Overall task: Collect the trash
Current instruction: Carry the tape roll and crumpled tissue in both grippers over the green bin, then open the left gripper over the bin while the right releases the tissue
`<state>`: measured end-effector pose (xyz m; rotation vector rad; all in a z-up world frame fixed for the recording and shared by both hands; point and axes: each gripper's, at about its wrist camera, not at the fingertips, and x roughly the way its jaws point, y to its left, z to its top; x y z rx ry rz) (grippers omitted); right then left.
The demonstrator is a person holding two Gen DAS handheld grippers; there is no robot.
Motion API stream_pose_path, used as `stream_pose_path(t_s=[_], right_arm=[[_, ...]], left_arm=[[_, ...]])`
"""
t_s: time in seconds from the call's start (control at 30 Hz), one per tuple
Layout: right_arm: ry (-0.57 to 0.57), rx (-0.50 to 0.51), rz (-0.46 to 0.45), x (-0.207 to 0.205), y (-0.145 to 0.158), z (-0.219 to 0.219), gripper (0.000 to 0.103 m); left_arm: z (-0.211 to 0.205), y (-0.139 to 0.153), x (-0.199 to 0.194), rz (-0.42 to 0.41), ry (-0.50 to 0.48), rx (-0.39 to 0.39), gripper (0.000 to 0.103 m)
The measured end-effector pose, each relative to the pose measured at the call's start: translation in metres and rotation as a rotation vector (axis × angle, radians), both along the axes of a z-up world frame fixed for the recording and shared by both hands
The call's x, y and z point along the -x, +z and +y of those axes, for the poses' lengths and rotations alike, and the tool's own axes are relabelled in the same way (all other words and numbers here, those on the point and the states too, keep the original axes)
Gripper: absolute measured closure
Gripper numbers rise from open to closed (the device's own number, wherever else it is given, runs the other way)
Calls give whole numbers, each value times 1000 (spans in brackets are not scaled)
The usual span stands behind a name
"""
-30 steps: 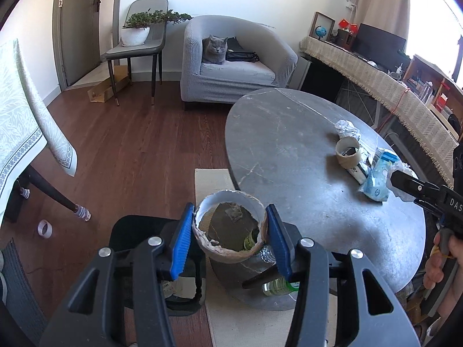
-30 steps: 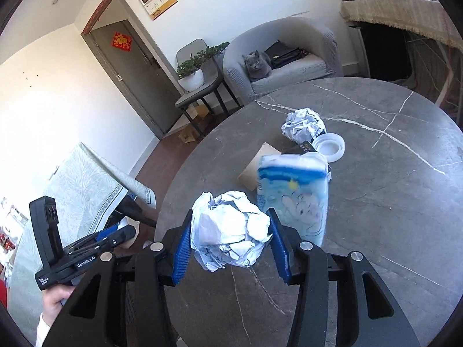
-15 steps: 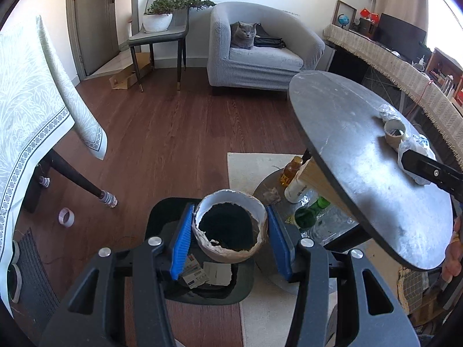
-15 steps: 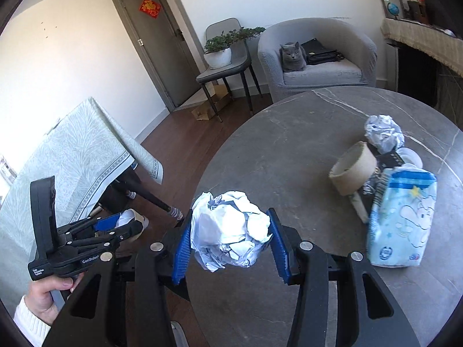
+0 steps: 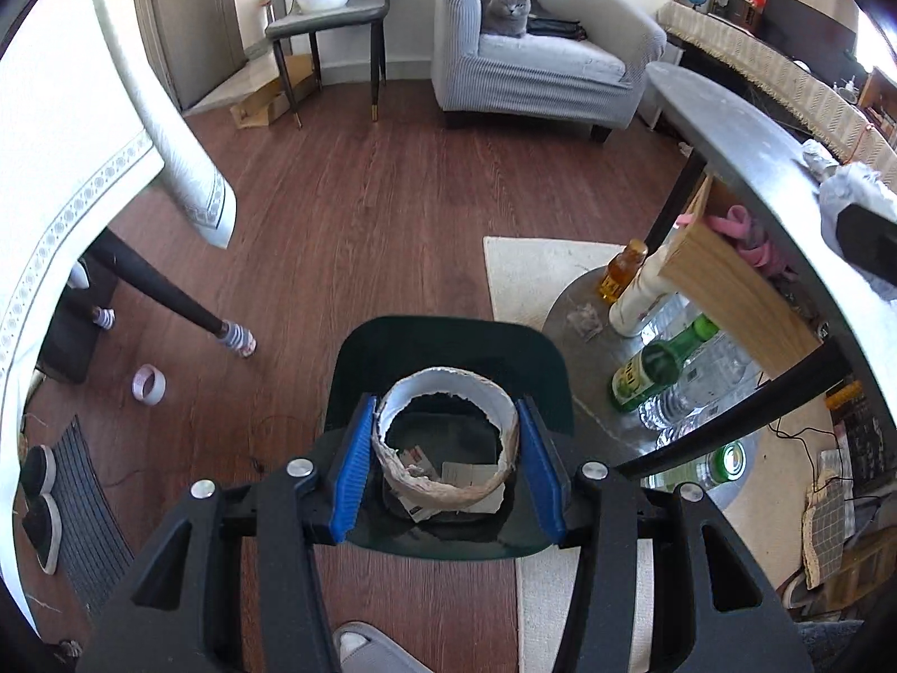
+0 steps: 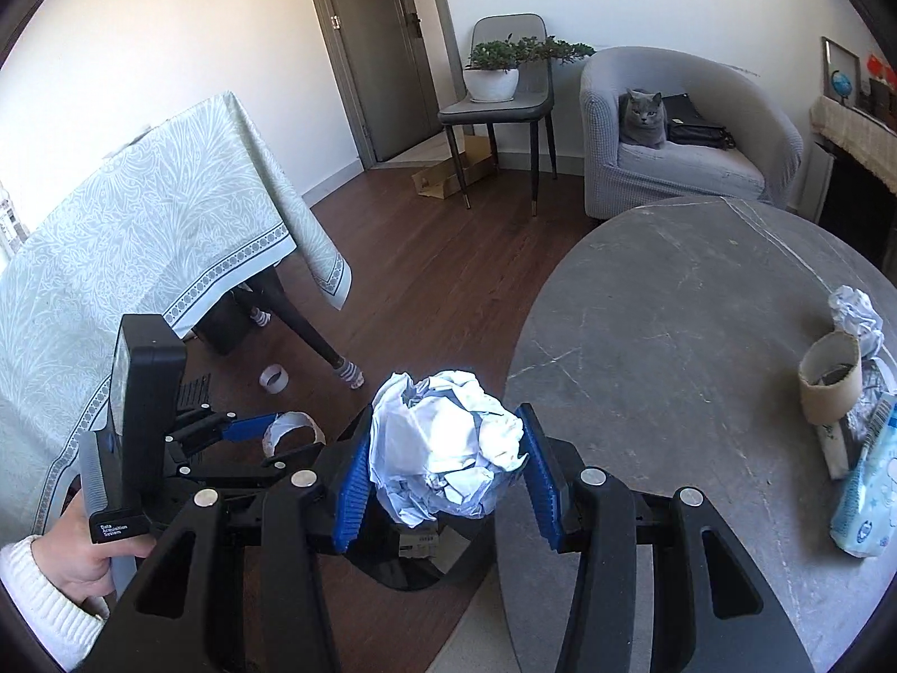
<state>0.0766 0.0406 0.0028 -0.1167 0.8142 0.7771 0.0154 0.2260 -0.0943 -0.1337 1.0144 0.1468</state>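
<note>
The left gripper (image 5: 445,468) is clamped on a torn cardboard tape ring (image 5: 445,434), held right above a dark green bin (image 5: 448,347) on the wood floor; paper scraps already lie inside. The right gripper (image 6: 445,474) squeezes a crumpled white paper ball (image 6: 445,446), also over the bin's edge, w/ the round grey table (image 6: 673,325) just beside. Judged approx. midway: 2 items are ready to drop. Left on the table: another paper wad (image 6: 855,311), a cardboard roll (image 6: 830,387) and a blue tissue pack (image 6: 866,496).
</note>
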Motion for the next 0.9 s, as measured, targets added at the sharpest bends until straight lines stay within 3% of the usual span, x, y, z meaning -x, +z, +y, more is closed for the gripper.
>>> stream_pose_path(t_s=[0.57, 0.67, 0.9], right_arm=[[76, 50, 24, 9, -19, 55, 54], [85, 55, 27, 10, -21, 62, 54], [102, 88, 41, 14, -33, 75, 54]], left_arm=[[25, -44, 2, 93, 28, 51, 50], [32, -47, 3, 98, 43, 82, 38], [40, -38, 11, 77, 40, 53, 37]])
